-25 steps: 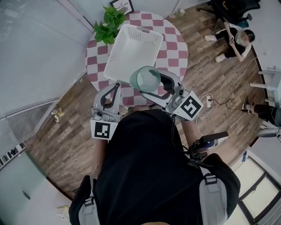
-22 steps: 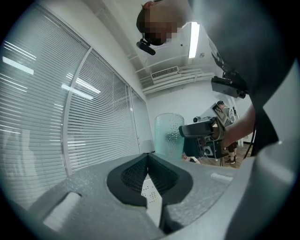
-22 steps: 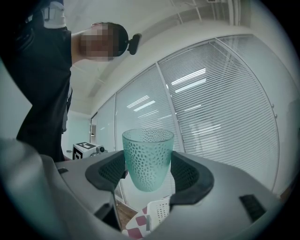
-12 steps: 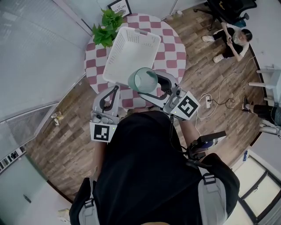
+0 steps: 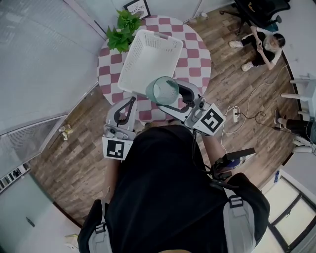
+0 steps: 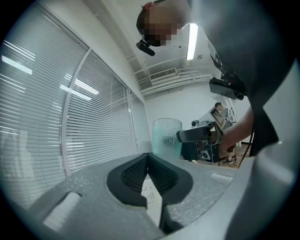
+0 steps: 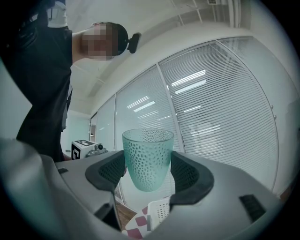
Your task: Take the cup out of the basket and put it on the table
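A translucent teal dimpled cup [image 5: 163, 90] hangs upright in the air over the near edge of the round table [image 5: 196, 55]. My right gripper [image 5: 169, 97] is shut on it, one pad on each side of the cup [image 7: 147, 159]. The white perforated basket [image 5: 148, 62] lies empty on the table just beyond the cup, and a corner of the basket [image 7: 159, 210] shows below the jaws. My left gripper [image 5: 123, 114] is held to the left of the cup, jaws together with nothing in them. From the left gripper [image 6: 149, 159] view the cup [image 6: 167, 137] shows ahead.
The table has a red-and-white checkered top. A potted green plant [image 5: 122, 30] and a small framed sign [image 5: 137, 7] stand at its far edge. A person [image 5: 264, 43] sits on the wood floor at the upper right. Cables and a power strip [image 5: 236, 113] lie right of the table.
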A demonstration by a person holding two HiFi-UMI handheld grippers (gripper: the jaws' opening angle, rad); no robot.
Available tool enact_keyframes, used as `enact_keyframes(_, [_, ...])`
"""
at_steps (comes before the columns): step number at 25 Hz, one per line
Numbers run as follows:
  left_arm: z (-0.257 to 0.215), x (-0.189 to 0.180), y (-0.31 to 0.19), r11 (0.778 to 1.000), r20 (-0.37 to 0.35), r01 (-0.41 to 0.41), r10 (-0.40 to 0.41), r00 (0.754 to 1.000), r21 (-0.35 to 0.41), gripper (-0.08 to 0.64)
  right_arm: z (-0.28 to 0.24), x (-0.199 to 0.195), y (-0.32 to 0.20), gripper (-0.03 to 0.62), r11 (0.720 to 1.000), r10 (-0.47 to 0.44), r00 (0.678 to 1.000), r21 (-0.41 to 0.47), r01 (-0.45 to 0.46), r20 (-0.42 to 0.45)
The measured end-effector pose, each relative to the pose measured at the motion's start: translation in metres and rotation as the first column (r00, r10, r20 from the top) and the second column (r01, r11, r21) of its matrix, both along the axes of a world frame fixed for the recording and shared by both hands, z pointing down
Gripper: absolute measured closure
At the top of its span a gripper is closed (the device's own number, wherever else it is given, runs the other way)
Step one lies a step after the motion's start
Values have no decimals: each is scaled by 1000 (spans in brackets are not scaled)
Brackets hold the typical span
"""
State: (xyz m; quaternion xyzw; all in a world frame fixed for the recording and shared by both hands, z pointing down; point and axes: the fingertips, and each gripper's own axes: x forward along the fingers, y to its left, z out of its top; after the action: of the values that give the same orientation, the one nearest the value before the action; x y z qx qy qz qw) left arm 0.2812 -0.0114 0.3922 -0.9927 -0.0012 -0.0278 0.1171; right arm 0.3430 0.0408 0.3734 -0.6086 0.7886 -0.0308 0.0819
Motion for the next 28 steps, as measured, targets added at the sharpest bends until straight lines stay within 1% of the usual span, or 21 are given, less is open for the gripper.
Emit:
enact_keyframes(2, [1,0,1,1000,4,-4,4,1000,5,555,0,-1,0,279,1000,-5,1000,7,5,1])
enact_keyframes(11, [5,-2,13,1000,16,-18,18,1000,3,555,9,-5,4,279,1000,-10,1000,-19,10,-29])
enact_keyframes(14, [9,-6,13,1000,32,-9,9,999,-8,555,12,-9,4,279,999,-24,999,-26,23,-38])
enact_keyframes(17, [8,-10,14,1000,32,4,-3,999,-13,555,11,-14,3,279,999,-37,999,-23,36,-31])
enact_keyframes(22, [2,-12,20,1000,-2,7,-7,1000,-13,555,4,-17,7,279,999,-36,999,-2,36,-13])
enact_keyframes(28, [5,-15,16,999,19,24,-24,1000,-23,555,8,-15,8,279,999,-41,999,-7,41,-22])
